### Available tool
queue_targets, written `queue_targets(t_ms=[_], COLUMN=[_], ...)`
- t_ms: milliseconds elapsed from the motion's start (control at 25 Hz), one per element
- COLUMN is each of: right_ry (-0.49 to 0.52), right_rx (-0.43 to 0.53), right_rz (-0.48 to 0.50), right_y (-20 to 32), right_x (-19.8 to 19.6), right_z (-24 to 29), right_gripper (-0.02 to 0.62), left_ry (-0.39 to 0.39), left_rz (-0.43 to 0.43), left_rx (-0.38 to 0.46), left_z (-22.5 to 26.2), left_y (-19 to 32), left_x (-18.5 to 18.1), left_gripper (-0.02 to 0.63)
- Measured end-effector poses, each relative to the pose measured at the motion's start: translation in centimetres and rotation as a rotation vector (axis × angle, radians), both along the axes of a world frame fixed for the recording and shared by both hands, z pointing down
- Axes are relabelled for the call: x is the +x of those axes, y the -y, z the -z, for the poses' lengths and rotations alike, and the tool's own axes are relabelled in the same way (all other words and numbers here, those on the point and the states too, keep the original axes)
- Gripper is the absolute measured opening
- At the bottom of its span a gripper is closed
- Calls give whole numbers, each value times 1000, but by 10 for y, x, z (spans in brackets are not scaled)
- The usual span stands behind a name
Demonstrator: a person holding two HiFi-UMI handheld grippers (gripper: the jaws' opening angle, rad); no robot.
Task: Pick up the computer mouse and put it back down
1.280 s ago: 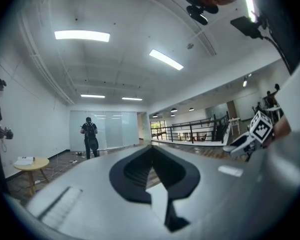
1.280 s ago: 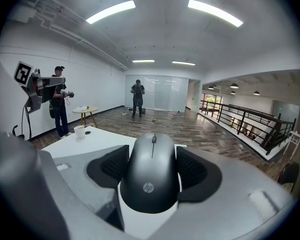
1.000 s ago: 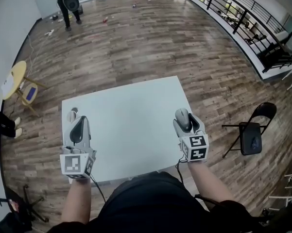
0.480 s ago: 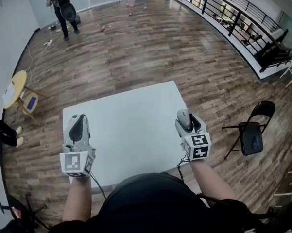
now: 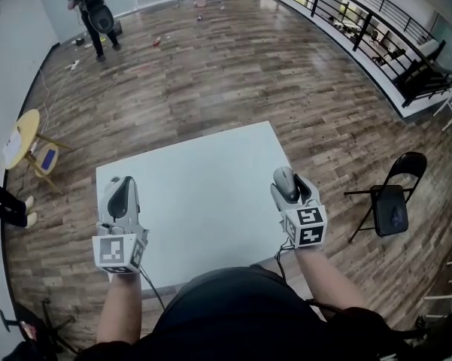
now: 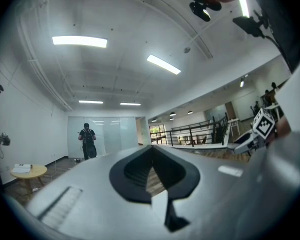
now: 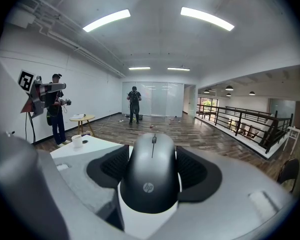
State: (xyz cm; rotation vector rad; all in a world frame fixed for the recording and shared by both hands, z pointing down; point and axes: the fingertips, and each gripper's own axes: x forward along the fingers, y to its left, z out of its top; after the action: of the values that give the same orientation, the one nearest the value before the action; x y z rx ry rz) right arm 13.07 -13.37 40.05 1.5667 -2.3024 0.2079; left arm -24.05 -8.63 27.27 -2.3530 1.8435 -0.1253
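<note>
A dark grey computer mouse [image 5: 284, 180] sits between the jaws of my right gripper [image 5: 286, 179], which is shut on it above the right edge of the white table [image 5: 203, 194]. In the right gripper view the mouse [image 7: 152, 176] fills the space between the black pads, its scroll wheel pointing away from me. My left gripper [image 5: 120, 192] hovers over the table's left edge. In the left gripper view its jaws meet with nothing between them [image 6: 150, 171].
A small white cup [image 7: 77, 141] stands near the table's far left corner. A black folding chair [image 5: 391, 209] is to the right of the table, a round yellow table [image 5: 19, 130] to the left. A person [image 5: 90, 10] stands far back, and a railing [image 5: 361, 28] runs along the right.
The head view has shifted a little, and the left gripper now covers the cup. Both grippers keep their places, and the mouse stays in the right one.
</note>
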Motion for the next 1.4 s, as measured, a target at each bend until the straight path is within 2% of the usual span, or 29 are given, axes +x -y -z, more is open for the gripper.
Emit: queue_targets(t_ms=[360,800,960,1080,1400], right_ry=[2,-4,-1,-2,13], right_rx=[-9,-67,-86,-102,-138], right_rz=[-8,-5,-8,-15,-23], right_y=[0,-3,-1,-2,-2], right_x=[3,6,4,7,11], right_z=[-4,-22,-31,-38,-53], right_gripper=[298,298,298,298,298], left_ry=[8,3,8,-1,9], left_rz=[11,24,23,43,8], left_rx=[-27,-75,-65,-94,-117], left_z=[-6,-16,-17,-25,-38], left_y=[-3,0,1,0,1], left_x=[-9,-9,-7,-8,-1], left_gripper=[3,3,3,3,3])
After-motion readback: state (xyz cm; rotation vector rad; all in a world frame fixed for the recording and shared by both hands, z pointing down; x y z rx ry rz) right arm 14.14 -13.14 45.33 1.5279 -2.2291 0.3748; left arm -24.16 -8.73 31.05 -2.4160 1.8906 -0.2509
